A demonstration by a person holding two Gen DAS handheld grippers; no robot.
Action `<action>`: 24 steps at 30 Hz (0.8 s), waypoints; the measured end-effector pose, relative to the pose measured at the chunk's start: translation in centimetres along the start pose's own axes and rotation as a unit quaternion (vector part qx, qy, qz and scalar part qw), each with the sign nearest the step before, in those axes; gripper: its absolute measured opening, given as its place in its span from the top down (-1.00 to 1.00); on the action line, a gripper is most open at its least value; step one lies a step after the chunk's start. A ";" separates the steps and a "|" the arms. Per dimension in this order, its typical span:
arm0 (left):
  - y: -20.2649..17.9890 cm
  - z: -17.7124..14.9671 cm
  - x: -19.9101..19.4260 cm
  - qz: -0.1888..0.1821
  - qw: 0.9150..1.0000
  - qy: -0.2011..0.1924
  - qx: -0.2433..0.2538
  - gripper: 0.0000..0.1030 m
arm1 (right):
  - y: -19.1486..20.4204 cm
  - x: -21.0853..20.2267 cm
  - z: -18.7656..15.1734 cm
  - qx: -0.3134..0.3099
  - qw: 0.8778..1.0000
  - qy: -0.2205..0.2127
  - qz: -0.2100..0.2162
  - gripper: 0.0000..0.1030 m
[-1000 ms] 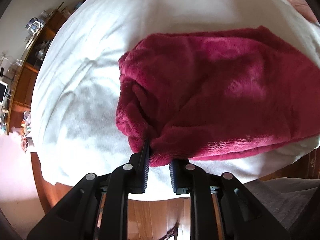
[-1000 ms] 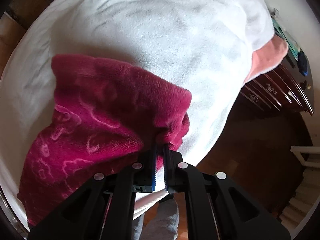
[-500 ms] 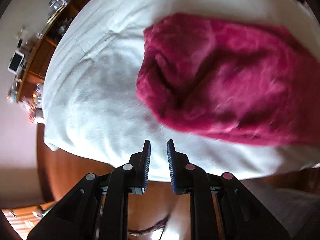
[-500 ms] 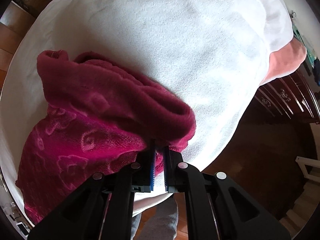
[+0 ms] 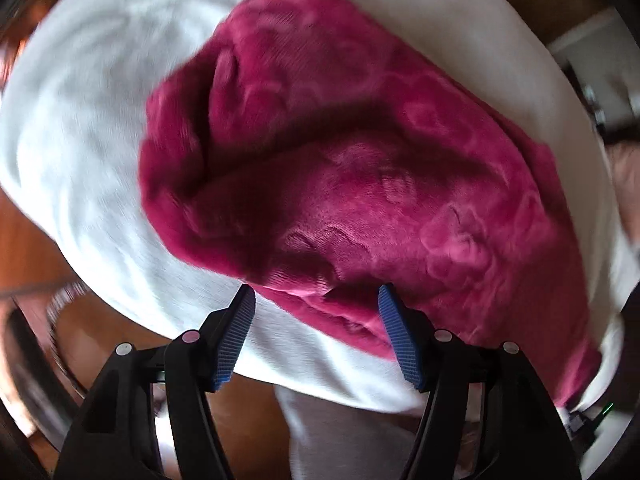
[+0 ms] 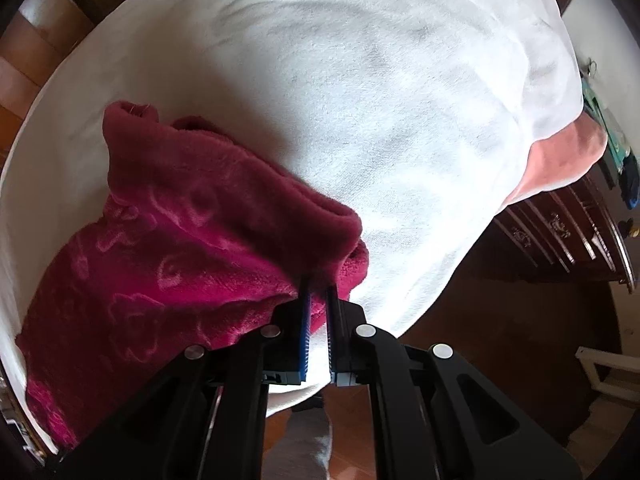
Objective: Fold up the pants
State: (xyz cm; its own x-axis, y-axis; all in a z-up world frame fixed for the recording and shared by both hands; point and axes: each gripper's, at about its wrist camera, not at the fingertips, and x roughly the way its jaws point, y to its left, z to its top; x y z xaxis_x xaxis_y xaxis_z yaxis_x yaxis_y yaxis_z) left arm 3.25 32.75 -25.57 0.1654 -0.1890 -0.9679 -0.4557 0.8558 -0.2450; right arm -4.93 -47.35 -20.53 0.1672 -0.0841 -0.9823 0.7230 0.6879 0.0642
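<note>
Your left gripper (image 5: pixel 316 294) has its fingers (image 5: pixel 240 332) spread wide and grasps nothing; the blue ribbed pads flank the near hem of the pants (image 5: pixel 360 184), and whether either tip brushes the fleece you cannot tell, since this view is smeared by motion blur. The pants are a magenta fleece pair with a raised floral pattern, lying bunched on the white bed cover (image 5: pixel 80 120); in the left wrist view they fill the centre and run off toward 4 o'clock, with a deep shadowed fold crossing them from 9 o'clock to 2 o'clock. Your right gripper (image 6: pixel 317 280) is clenched on the pants (image 6: pixel 180 248): its fingers (image 6: pixel 305 312) stand nearly together with a rolled edge of the fleece pinched between the tips, near the edge of the bed at 6 o'clock in that view. From that pinch the fabric spreads out toward 9 o'clock and down to 7 o'clock, and one corner of it stands up at about 10 o'clock. The rest of the bed cover (image 6: pixel 380 100) lies bare and softly wrinkled from 12 o'clock round to 2 o'clock. A pink cloth (image 6: pixel 568 160) shows under the cover's far corner at 3 o'clock, just beside a dark wooden dresser (image 6: pixel 580 240) with ornate handles. Wooden floor (image 6: pixel 500 340) shows beyond the bed at 4 o'clock.
</note>
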 end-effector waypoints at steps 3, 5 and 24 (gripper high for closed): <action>0.5 0.4 1.0 -0.023 0.998 0.003 -0.050 -0.25 | 0.8 -0.2 -0.2 -0.016 1.000 -0.004 -0.008 0.90; 0.6 0.6 1.6 -0.031 0.997 0.002 -0.071 -0.25 | 0.8 -0.3 -0.1 -0.019 1.000 -0.006 -0.008 0.90; 1.0 -0.9 0.4 0.032 0.998 0.001 -0.053 0.91 | -0.6 -2.8 0.0 -0.042 0.996 -0.042 -0.073 1.00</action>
State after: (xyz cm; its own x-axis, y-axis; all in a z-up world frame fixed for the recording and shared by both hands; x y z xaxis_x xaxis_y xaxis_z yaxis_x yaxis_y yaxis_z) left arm 2.09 33.12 -26.25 0.1318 -0.1372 -0.9817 -0.5551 0.8104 -0.1877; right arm -5.83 -47.50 -17.80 0.1223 -0.2456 -0.9616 0.6855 0.7216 -0.0971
